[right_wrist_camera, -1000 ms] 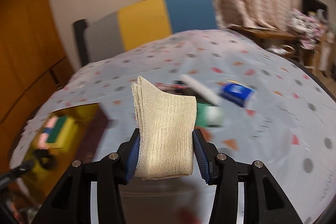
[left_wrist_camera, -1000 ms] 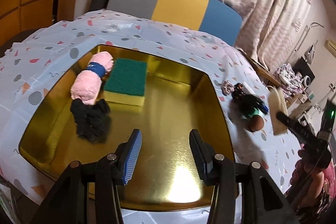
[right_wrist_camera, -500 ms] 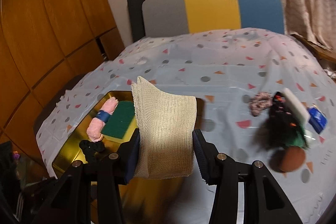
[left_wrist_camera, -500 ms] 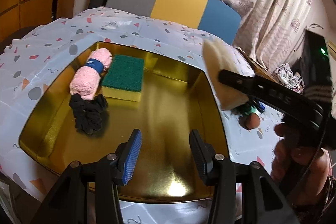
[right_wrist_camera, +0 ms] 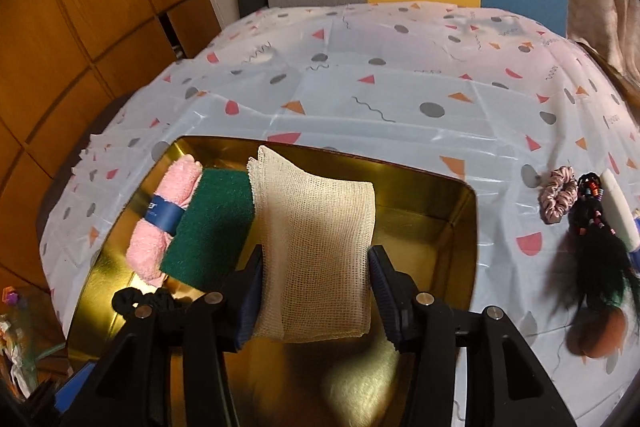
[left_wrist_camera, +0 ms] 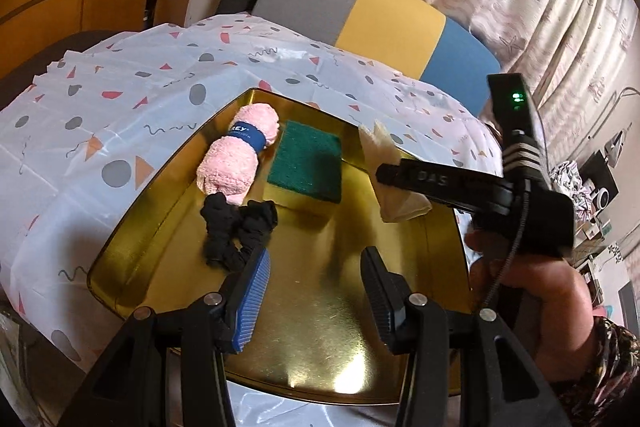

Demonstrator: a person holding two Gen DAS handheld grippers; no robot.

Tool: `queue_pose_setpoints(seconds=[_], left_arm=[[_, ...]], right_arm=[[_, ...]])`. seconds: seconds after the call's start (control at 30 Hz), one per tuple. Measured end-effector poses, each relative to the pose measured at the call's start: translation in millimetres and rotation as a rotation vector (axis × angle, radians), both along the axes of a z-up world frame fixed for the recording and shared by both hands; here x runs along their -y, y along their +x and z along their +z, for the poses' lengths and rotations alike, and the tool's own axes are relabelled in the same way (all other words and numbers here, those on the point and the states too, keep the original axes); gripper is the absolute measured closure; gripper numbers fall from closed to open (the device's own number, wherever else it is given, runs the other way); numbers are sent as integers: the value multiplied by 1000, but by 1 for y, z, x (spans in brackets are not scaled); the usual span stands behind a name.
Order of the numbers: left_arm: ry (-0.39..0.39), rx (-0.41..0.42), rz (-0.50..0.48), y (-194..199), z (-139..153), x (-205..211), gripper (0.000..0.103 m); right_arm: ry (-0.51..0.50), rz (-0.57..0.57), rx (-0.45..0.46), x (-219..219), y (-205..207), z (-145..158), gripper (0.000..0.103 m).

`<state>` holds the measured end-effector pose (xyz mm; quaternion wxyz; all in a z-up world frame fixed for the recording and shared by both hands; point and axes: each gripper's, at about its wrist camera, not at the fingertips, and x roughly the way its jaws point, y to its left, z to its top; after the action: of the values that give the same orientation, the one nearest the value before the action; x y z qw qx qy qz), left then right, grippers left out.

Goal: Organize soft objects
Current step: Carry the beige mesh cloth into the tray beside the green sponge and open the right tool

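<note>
The right tongs (right_wrist_camera: 316, 291) grip a folded cream cloth (right_wrist_camera: 316, 243) above the gold tray (right_wrist_camera: 460, 211). The left tongs (left_wrist_camera: 316, 291) hang released, empty. In the tray lie a pink towel (left_wrist_camera: 240, 155), green sponge (left_wrist_camera: 308, 167) and black scrunchie (left_wrist_camera: 236, 227).

— What sits in the shallow gold metal tray (right_wrist_camera: 464, 211)?
— One rolled pink towel (left_wrist_camera: 236, 159), one green scouring sponge (left_wrist_camera: 306, 161), one black fabric scrunchie (left_wrist_camera: 236, 227).
— And cloths?
— One folded cream gauze cloth (right_wrist_camera: 316, 247).
— On the tablecloth?
— One pink scrunchie (right_wrist_camera: 558, 193).
</note>
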<state>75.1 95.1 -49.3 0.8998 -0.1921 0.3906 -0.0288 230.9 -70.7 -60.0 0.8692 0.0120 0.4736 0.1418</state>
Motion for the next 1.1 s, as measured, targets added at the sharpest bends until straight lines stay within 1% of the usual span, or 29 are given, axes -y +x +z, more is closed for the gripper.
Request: queue_pose_setpoints(seconds=[0.1, 0.13, 0.2, 0.27, 0.3, 0.4, 0.6, 0.67, 0.73, 0.83, 0.9, 0.97, 1.1], left_arm=[[-10, -4, -1, 0, -1, -1, 55], [-11, -4, -2, 0, -1, -1, 55], [-12, -1, -3, 0, 0, -1, 55], [-11, -1, -3, 0, 0, -1, 55], [-12, -2, -4, 0, 0, -1, 55], [-13, -4, -4, 0, 0, -2, 55], [-15, -12, -10, 0, -3, 0, 55], [-15, -16, -14, 0, -4, 1, 55], [-11, -20, -19, 0, -5, 3, 55], [-5, -13, -24, -2, -3, 5, 55], [-4, -7, -26, -2, -2, 5, 55], [-4, -3, -25, -2, -1, 6, 55], [-20, -10, -40, -2, -3, 7, 55]], right_arm=[[-21, -31, -16, -4, 6, -6, 51], [-33, -55, -23, -4, 8, -9, 49], [-21, -73, -45, -4, 11, -13, 45], [-41, -80, -49, -8, 12, -15, 31], [-56, -86, -44, -9, 11, -16, 28], [-47, -79, -30, -9, 8, -13, 27], [-62, -80, 13, -3, 0, -1, 23], [-62, -73, 14, -2, -1, 1, 18], [-58, -64, 9, -4, 0, 0, 15], [-77, -63, 13, -9, 1, 2, 15], [-66, -55, 27, -9, -2, 5, 15], [-52, -42, 56, -7, -7, 11, 15], [-62, -37, 104, -1, -17, 24, 15]])
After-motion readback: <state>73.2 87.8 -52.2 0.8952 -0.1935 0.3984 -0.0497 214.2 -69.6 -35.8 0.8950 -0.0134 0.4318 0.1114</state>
